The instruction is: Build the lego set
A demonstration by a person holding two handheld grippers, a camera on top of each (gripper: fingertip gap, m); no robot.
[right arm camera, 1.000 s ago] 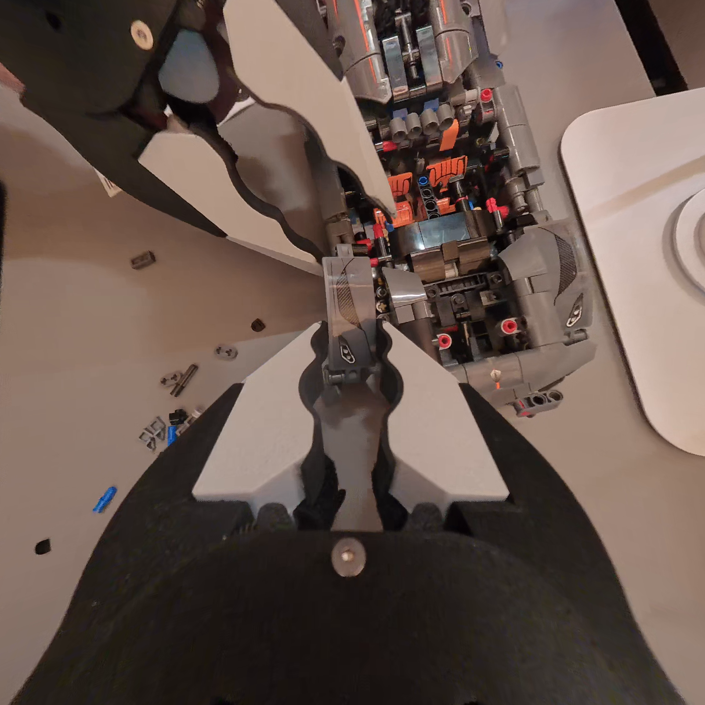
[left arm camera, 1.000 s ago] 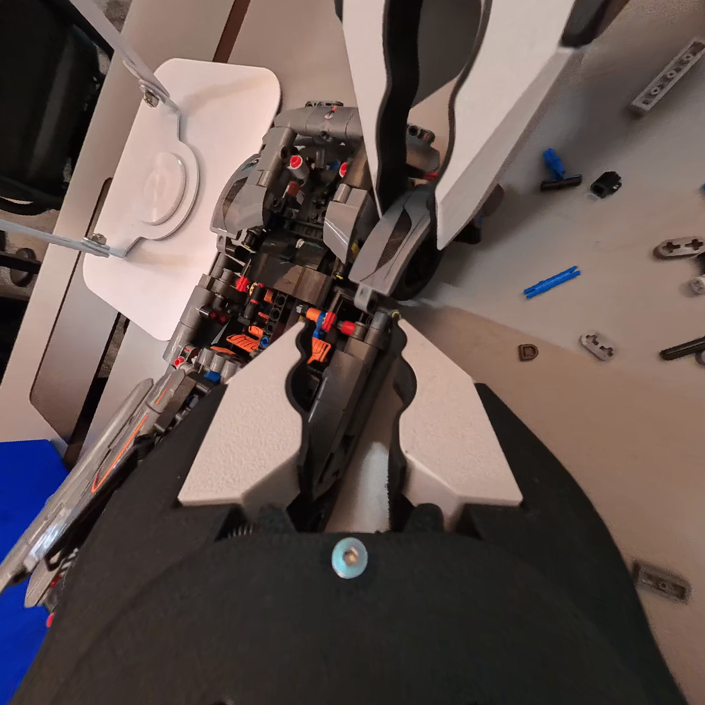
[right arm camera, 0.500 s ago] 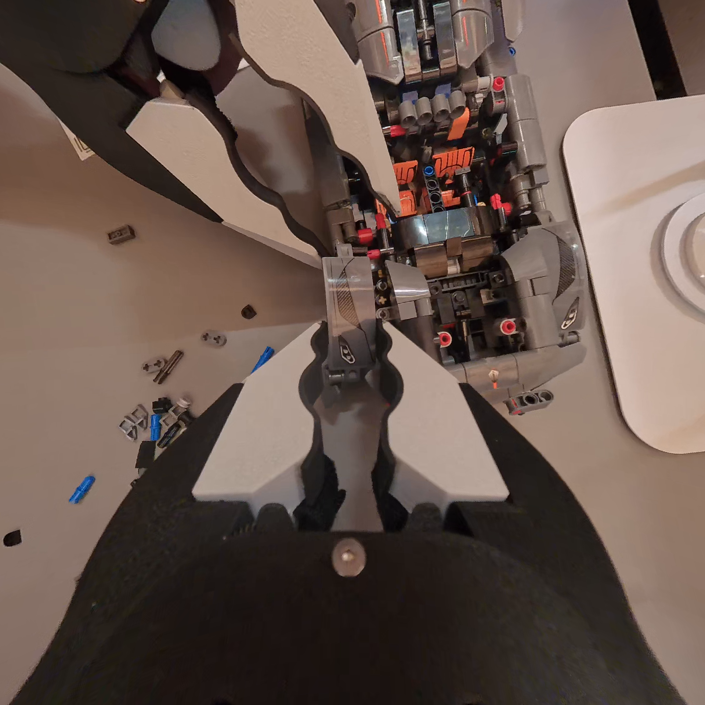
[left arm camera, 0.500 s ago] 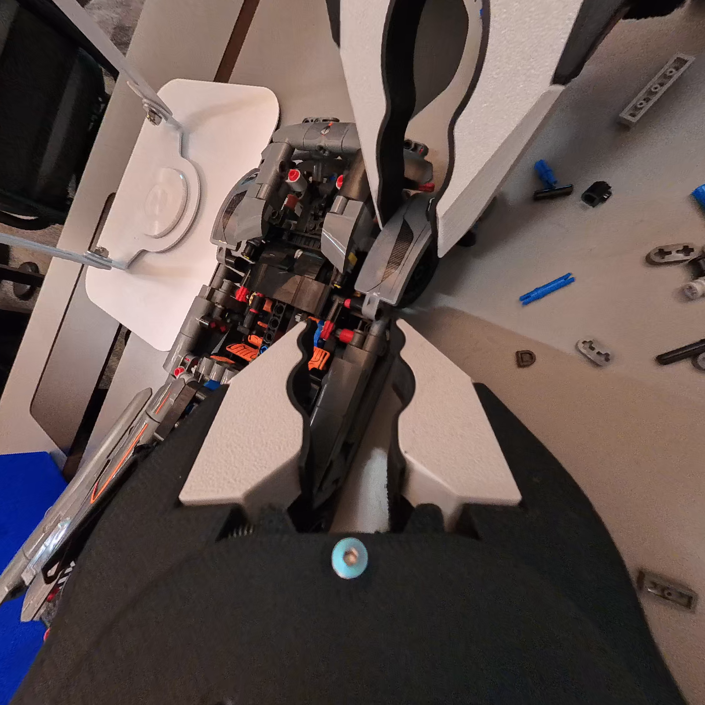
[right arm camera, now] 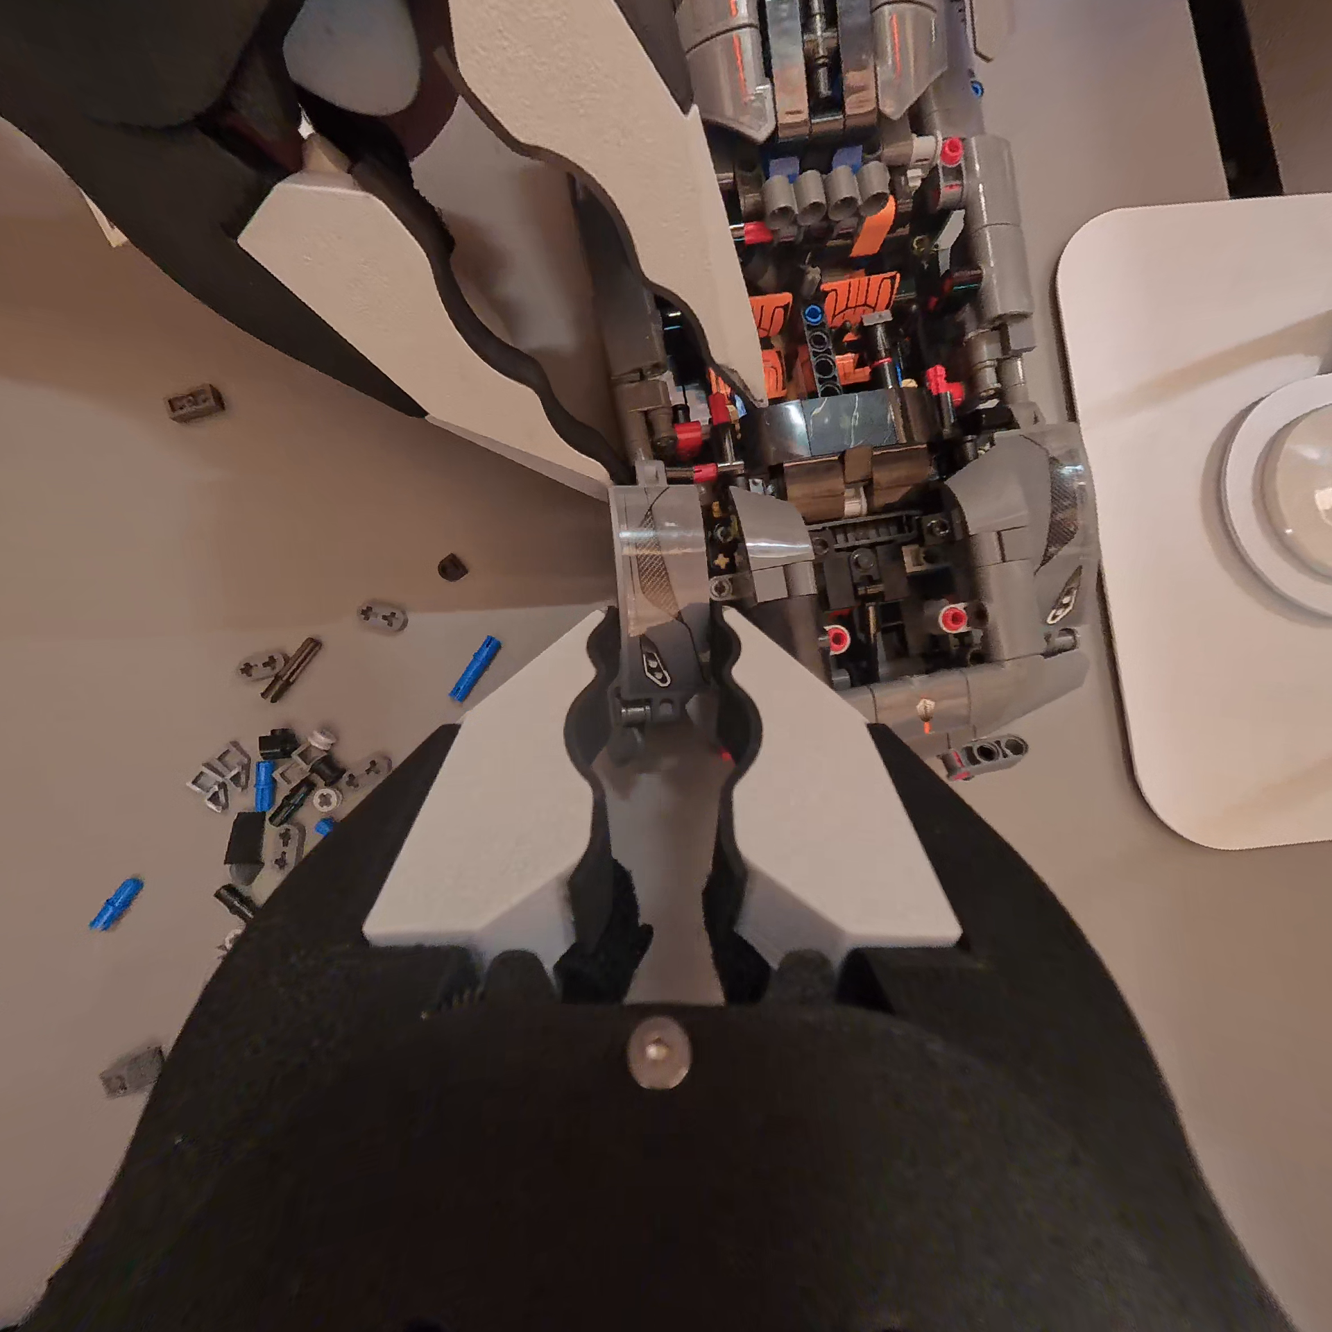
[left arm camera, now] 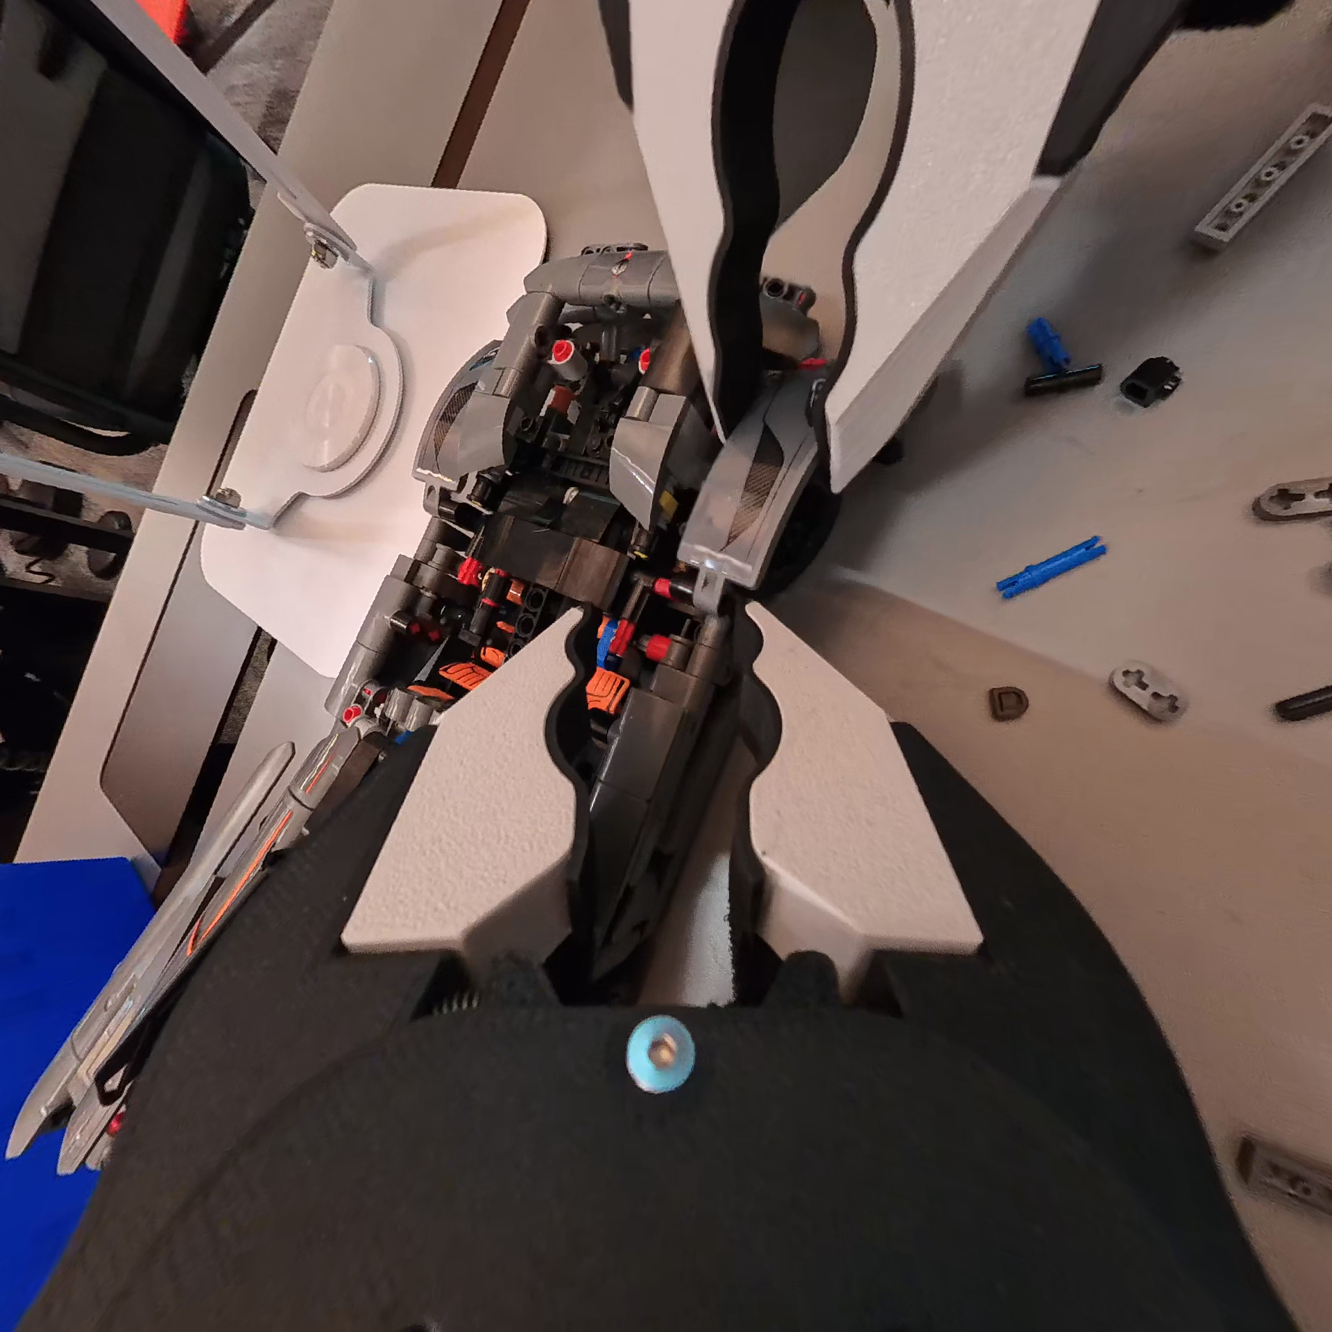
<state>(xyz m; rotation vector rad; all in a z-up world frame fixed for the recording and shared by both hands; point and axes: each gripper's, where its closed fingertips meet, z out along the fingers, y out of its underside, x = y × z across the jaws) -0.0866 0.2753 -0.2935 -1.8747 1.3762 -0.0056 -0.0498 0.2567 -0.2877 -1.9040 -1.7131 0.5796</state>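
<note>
A grey, black and orange lego car point(left arm camera: 548, 504) lies on the pale table, its open top showing red pins and orange parts. My left gripper point(left arm camera: 663, 627) is shut on the car's dark grey side wall point(left arm camera: 649, 778). My right gripper point(right arm camera: 667, 620) is shut on a grey curved fender panel point(right arm camera: 656, 562) and holds it against the front left corner of the car point(right arm camera: 865, 504). In the left wrist view the right gripper comes down from the top with the fender panel point(left arm camera: 749, 497). In the right wrist view the left gripper's fingers point(right arm camera: 576, 216) reach in from the upper left.
A white plate with a round boss point(left arm camera: 432, 303) point(right arm camera: 1189, 504) lies beside the car. Loose parts lie on the table: a blue pin point(left arm camera: 1049, 566), a long grey plate point(left arm camera: 1268, 180), a pile of small pieces point(right arm camera: 288, 778), another blue pin point(right arm camera: 474, 667). A blue box point(left arm camera: 58, 973) sits at lower left. Spacing between my two grippers at the tips: around 5 centimetres. My right tips are roughly 6 centimetres from the blue pin point(right arm camera: 474, 667). My left wrist view point(left arm camera: 1052, 565) looks at it from another angle.
Both grippers keep their hold. The right gripper has drawn back slightly with the panel still at the car's corner, so more loose parts show at its left. The car has shifted a little.
</note>
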